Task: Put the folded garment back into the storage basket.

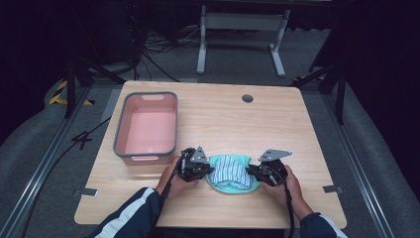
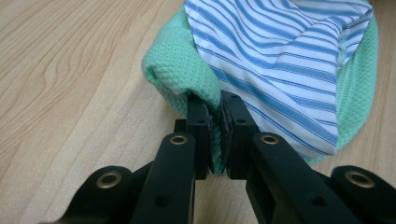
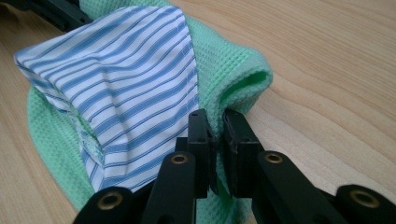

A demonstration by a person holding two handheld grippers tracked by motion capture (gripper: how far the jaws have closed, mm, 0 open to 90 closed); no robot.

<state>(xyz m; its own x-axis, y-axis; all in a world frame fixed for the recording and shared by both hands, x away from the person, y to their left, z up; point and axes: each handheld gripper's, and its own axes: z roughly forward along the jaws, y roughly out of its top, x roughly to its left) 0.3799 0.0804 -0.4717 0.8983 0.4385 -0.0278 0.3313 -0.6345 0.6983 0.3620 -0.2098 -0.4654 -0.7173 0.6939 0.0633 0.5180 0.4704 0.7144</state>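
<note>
A pink bin (image 1: 146, 128) sat toward the counter's (image 1: 277, 124) left edge. Near the front edge lay a green cloth (image 1: 232, 186) under a striped cloth (image 1: 230, 171). The left gripper (image 2: 215, 122) and right gripper (image 3: 215, 134) each had fingers clamped on the green cloth's opposite sides.

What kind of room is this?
Probably a lab or recording studio: dark curtained walls, cables across the grey floor, and a wooden table with a pink bin and cloths.

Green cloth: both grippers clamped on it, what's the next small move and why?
Probably lift both ends together toward the pink bin. The left gripper and right gripper each pinch an edge of the green cloth, and the striped cloth lies cradled on it.
</note>
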